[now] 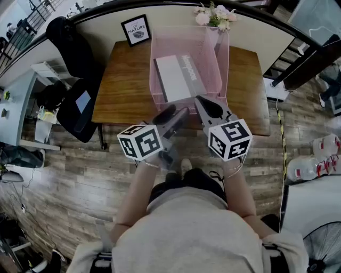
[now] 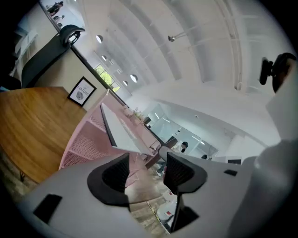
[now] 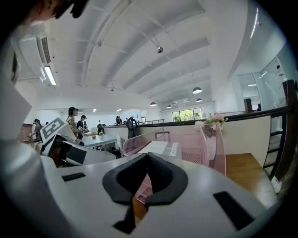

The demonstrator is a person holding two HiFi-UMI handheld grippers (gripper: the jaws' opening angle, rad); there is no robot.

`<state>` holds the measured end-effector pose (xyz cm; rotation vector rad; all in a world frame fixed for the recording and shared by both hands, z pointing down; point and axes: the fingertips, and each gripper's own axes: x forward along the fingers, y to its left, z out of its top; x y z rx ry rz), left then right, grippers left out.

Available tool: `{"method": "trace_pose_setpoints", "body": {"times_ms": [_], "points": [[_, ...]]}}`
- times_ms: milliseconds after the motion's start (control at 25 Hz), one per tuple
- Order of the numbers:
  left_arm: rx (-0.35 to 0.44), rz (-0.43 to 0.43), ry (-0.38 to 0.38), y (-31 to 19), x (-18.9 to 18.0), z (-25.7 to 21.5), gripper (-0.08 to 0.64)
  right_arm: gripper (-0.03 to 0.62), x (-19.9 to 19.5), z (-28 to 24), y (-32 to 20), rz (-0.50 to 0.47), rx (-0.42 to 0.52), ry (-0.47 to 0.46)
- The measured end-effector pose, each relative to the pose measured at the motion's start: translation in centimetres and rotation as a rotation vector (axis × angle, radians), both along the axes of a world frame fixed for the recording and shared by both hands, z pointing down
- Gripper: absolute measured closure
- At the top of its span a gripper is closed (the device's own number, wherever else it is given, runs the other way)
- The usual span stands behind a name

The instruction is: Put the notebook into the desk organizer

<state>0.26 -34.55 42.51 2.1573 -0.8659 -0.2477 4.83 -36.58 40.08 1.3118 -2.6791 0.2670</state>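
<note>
The grey notebook lies flat inside the pink mesh desk organizer on the wooden table. Both grippers hover above the table's front edge, just short of the organizer. My left gripper is open, its pads apart with nothing between them. In the left gripper view, the notebook and organizer lie ahead of it. My right gripper is shut and empty, its pads meeting at the tips. The right gripper view shows the notebook in the organizer beyond.
A framed picture and a bunch of flowers stand at the table's back edge. A black chair sits left of the table. Water bottles lie on the floor at the right. A curved railing runs behind.
</note>
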Motion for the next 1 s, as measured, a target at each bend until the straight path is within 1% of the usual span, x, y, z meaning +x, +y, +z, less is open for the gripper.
{"method": "trace_pose_setpoints", "body": {"times_ms": [40,160,400,480,600,720,760,880,1000], "points": [[0.017,0.001,-0.006,0.2,-0.1,-0.4,0.321,0.581,0.0,-0.4,0.2,0.002,0.008,-0.003],[0.072,-0.008,-0.024,0.3,-0.6,-1.6,0.356,0.581,-0.2,-1.5,0.6,-0.003,0.033,-0.014],[0.179,-0.067,-0.031,-0.5,-2.4,-4.6,0.41,0.581,-0.7,-3.6,0.9,-0.019,0.09,-0.011],[0.218,-0.081,-0.047,-0.9,-2.8,-5.6,0.439,0.581,-0.7,-4.5,1.0,-0.018,0.112,-0.016],[0.295,-0.09,-0.105,-1.0,-3.0,-7.2,0.482,0.581,-0.8,-5.7,1.3,-0.018,0.146,-0.026],[0.382,-0.102,-0.209,-0.9,-2.9,-8.4,0.51,0.58,-1.0,-6.7,1.4,-0.022,0.172,-0.032],[0.402,-0.106,-0.23,-0.9,-2.8,-8.7,0.517,0.58,-1.0,-7.0,1.5,-0.025,0.181,-0.033],[0.448,-0.116,-0.252,-0.9,-2.6,-9.7,0.543,0.58,-1.2,-7.7,1.5,-0.037,0.205,-0.037],[0.502,-0.128,-0.299,-1.0,-2.7,-10.8,0.548,0.58,-1.4,-8.6,1.5,-0.049,0.228,-0.03]]}}
